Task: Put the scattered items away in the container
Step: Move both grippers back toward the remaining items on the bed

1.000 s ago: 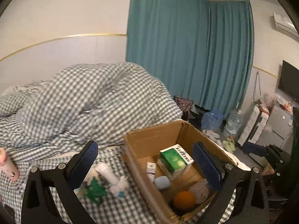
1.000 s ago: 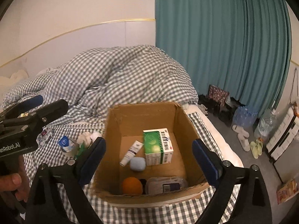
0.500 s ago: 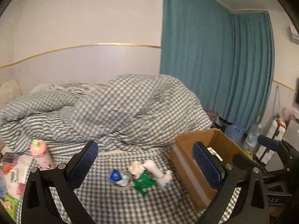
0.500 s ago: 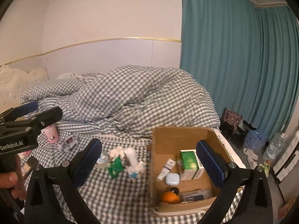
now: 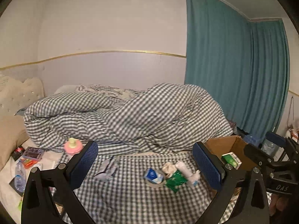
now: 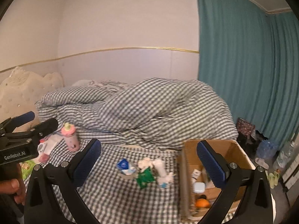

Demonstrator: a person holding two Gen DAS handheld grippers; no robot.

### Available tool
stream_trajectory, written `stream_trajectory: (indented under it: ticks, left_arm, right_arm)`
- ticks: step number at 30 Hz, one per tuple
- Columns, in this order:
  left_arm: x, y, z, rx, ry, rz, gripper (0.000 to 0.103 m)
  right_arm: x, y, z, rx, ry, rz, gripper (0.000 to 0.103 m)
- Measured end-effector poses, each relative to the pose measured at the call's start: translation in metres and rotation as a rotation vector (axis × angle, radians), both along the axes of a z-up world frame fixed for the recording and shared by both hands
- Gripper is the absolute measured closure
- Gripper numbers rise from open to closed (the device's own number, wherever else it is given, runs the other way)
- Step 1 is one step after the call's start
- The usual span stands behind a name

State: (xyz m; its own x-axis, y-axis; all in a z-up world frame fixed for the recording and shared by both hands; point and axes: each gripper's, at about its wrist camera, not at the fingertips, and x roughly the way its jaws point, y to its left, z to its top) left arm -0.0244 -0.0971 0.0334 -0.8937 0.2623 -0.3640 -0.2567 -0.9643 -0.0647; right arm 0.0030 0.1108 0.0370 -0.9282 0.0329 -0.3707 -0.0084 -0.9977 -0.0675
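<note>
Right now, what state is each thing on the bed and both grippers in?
Cardboard box: open-topped, partly filled.
Orange: inside the box.
Green packet: loose on the checked sheet.
Pink bottle: upright, outside the box.
Left gripper: open, nothing held.
Right gripper: jaws just opened wide, nothing between them.

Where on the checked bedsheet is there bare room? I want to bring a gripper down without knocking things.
Free: the checked bedsheet between the pink baby bottle and the small pile around the green packet. Crowded: that pile beside the brown cardboard box, and the packets near the cream headboard.
</note>
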Motion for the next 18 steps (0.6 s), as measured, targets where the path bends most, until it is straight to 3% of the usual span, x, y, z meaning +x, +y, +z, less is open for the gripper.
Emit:
stream_trajectory:
  ticks: [4, 10, 18]
  left_arm:
    - [-0.001, -0.021, -0.003, -0.021, -0.003, 0.044, 0.000]
    - [-0.017, -0.051, -0.015, 0.009, -0.042, 0.092, 0.000]
    - [-0.051, -0.058, -0.049, -0.019, -0.108, 0.099, 0.000]
  right_arm:
    - [-0.004, -0.020, -0.006, 0.027, -0.004, 0.028, 0.000]
    - [-0.024, -0.037, -0.025, 0.049, -0.046, 0.059, 0.000]
    - [-0.058, -0.047, -0.053, 0.074, -0.126, 0.085, 0.000]
